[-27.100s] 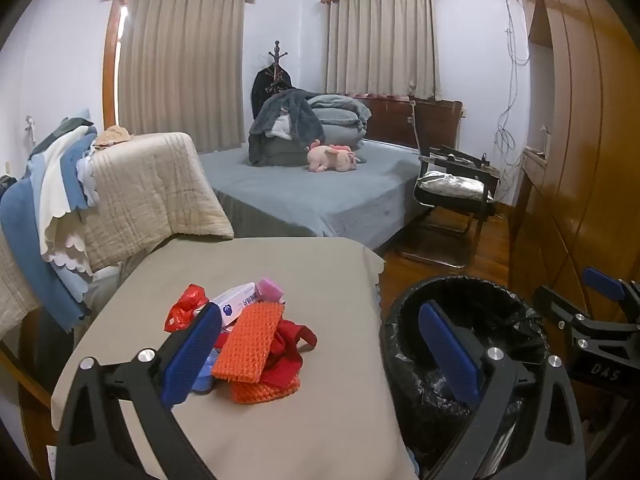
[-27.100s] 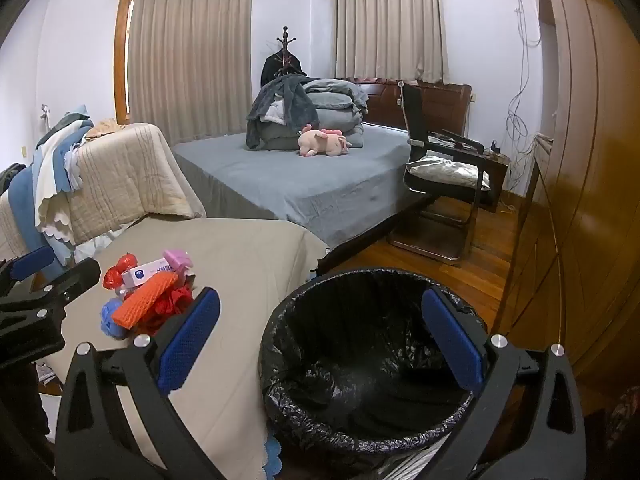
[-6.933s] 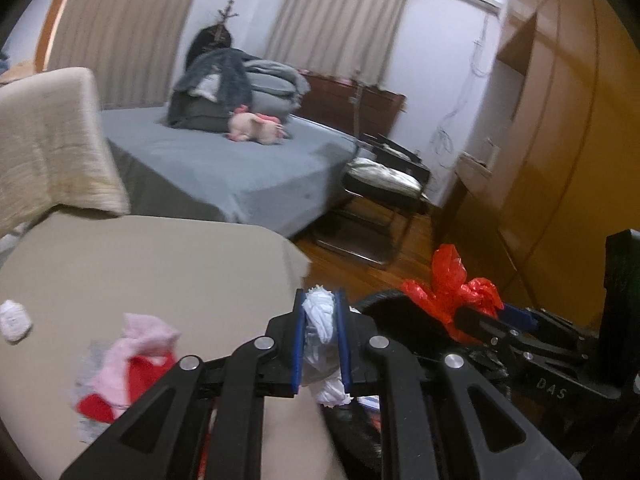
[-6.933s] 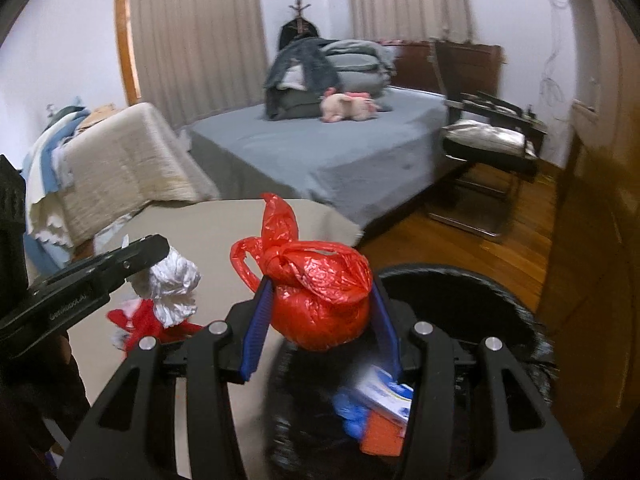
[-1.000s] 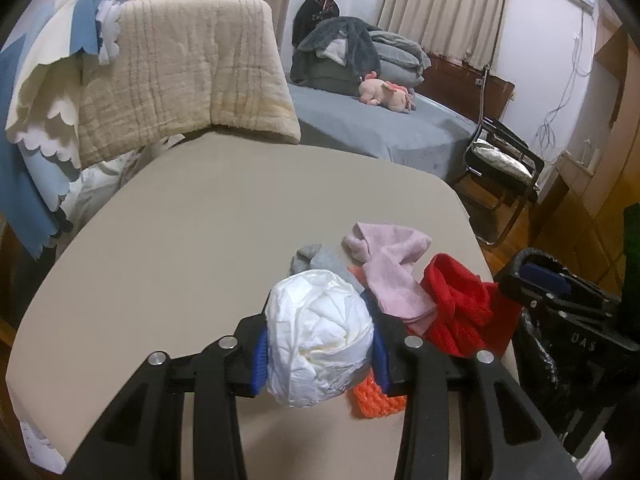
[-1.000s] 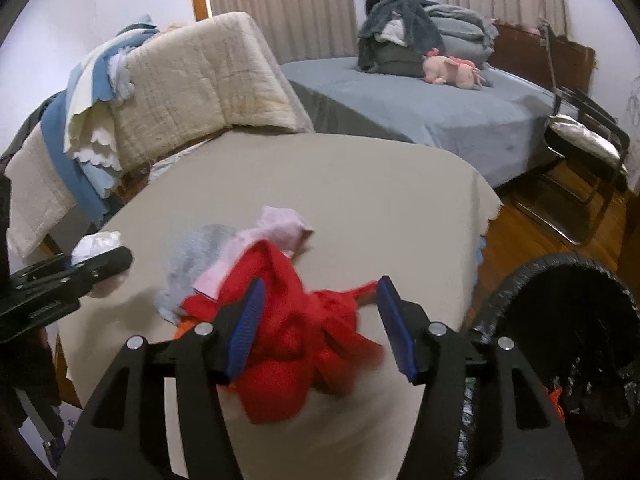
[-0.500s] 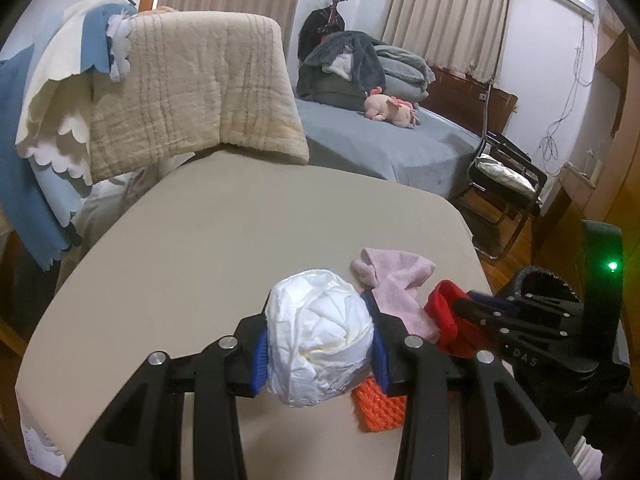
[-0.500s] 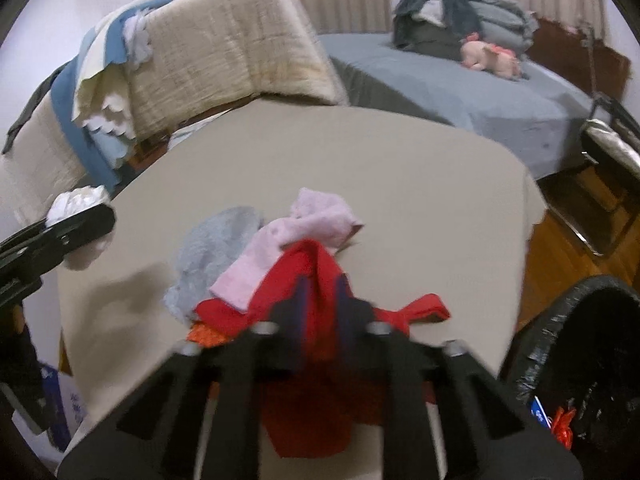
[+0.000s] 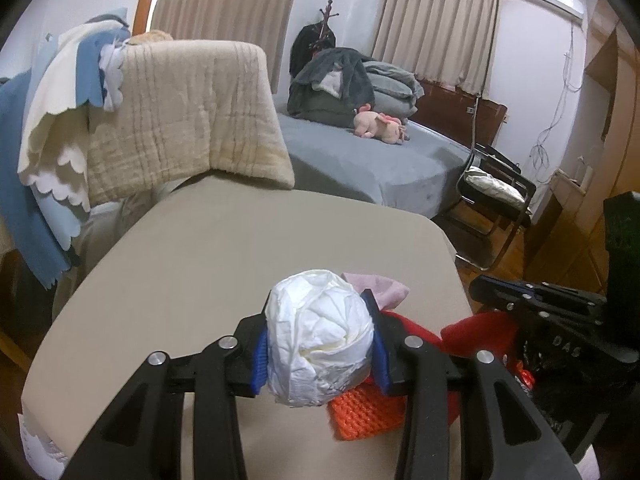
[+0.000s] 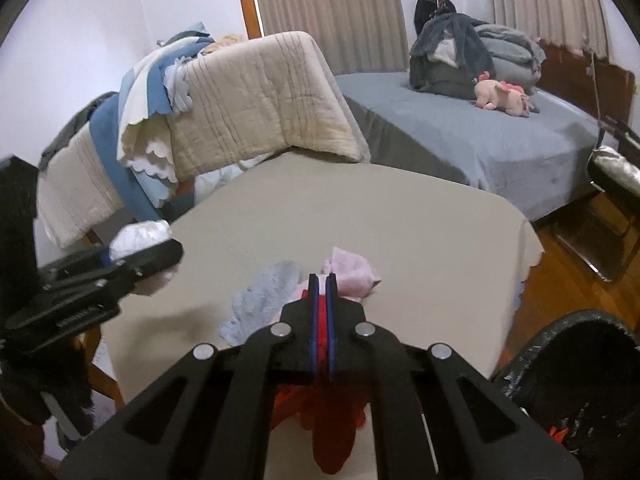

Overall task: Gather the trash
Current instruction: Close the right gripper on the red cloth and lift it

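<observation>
Crowding the bench [image 9: 240, 248] lay a pink cloth [image 10: 352, 270], a grey cloth [image 10: 264, 296] and an orange knit piece [image 9: 368, 412]. The left claw [image 9: 320, 346] gripped a white paper wad [image 9: 320, 336] that blocked its view of the pile. The right claw [image 10: 320, 320] was pinched on a red cloth [image 10: 332, 420]; only its view showed the black-lined bin [image 10: 580, 392] at the bench's right.
</observation>
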A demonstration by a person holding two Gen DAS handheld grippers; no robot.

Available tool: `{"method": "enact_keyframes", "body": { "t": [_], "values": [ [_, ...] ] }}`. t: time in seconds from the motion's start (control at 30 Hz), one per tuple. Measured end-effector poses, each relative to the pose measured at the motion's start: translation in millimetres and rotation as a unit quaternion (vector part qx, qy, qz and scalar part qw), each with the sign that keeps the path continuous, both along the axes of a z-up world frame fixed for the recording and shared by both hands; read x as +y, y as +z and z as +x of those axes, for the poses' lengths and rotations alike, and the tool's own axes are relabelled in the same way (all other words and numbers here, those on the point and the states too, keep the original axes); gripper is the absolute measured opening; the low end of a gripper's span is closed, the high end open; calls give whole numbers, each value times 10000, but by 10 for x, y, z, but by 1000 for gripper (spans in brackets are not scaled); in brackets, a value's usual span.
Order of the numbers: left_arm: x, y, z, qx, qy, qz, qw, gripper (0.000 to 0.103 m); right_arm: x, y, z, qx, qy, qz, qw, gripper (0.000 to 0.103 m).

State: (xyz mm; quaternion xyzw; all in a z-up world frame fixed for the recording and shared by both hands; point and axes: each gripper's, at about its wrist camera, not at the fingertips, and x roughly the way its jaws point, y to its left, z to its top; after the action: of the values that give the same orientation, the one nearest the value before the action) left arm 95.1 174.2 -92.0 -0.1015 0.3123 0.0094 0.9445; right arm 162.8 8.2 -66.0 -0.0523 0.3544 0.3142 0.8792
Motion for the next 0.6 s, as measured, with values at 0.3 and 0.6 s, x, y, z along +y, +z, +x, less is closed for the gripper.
{"method": "enact_keyframes", "body": {
  "t": [0.3,0.6],
  "values": [
    [-15,-161,-35,208,27,67,9998,40,-218,-315,-63,329,-365,-261,9985,32],
    [-103,-284,-54,259,-155,-60,9995,40,-528,-651,-183,477,-607,-722,9944,57]
  ]
}}
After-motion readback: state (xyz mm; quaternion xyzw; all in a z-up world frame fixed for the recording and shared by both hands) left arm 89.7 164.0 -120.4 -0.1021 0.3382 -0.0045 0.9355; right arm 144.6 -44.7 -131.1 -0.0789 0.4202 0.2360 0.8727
